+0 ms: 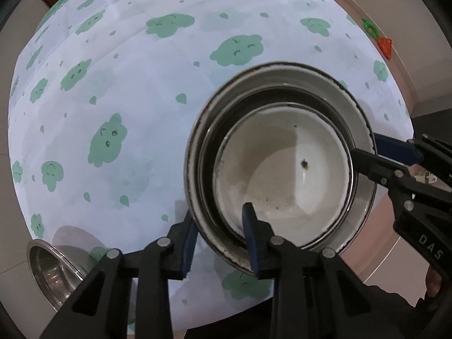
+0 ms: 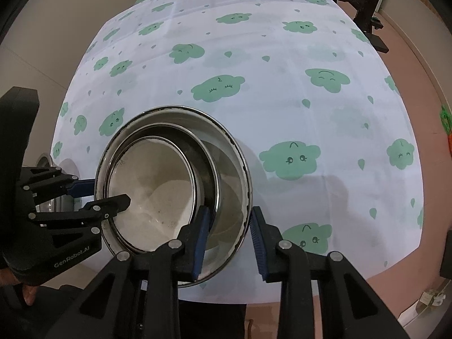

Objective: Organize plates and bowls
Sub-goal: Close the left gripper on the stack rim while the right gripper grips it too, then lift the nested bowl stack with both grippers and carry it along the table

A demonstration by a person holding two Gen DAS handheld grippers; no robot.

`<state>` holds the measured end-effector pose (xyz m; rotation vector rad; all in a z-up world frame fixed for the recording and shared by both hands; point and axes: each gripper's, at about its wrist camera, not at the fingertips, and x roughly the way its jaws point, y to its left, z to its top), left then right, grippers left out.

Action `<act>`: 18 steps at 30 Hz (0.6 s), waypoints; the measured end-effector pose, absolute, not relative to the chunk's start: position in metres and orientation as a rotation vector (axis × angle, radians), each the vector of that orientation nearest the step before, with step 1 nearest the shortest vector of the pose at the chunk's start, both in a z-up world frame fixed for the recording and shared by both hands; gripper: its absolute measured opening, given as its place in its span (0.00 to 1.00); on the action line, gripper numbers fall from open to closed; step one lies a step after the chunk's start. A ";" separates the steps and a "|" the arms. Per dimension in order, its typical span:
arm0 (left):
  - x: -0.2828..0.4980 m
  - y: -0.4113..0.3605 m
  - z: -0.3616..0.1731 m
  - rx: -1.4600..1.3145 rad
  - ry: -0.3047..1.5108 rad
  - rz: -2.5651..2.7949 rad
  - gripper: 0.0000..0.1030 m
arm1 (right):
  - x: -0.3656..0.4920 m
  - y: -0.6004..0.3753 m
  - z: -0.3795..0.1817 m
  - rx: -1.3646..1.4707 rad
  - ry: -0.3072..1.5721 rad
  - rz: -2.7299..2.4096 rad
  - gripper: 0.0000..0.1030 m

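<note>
steel bowl point(image 1: 53, 271): far left, sitting near the bench's front edge, well apart from the stack. Shiny inside, only partly in frame.

left tongs point(image 1: 220, 237): spread fairly wide and straddling the left rim of the stack. One blue pad sits outside the big bowl's wall, the other reaches inside over the white bowl's rim. Can't tell if the pads are actually pressing on anything, looks more like loosely around it.

nested stack: mid bench on the bench point(image 1: 127, 99) with its white cloth and green cloud print. Outer big steel bowl point(image 2: 234, 152), a darker middle bowl point(image 2: 207, 166) inside that, then a white bowl point(image 1: 282, 169) innermost, with a few dark specks on its bottom. The inner ones sit off-centre, pushed toward the left side.

right tongs point(image 2: 230, 240): also spread wide, straddling the right rim of the big steel bowl, one pad inside the wall, one outside with a visible gap. Not clamped as far as I can see.
</note>
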<state>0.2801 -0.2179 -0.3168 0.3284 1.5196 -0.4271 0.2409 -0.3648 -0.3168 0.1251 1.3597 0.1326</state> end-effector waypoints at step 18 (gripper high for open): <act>0.270 -0.200 -0.288 0.276 1.458 -0.337 0.28 | 0.258 -0.332 -0.291 0.075 1.342 0.207 0.31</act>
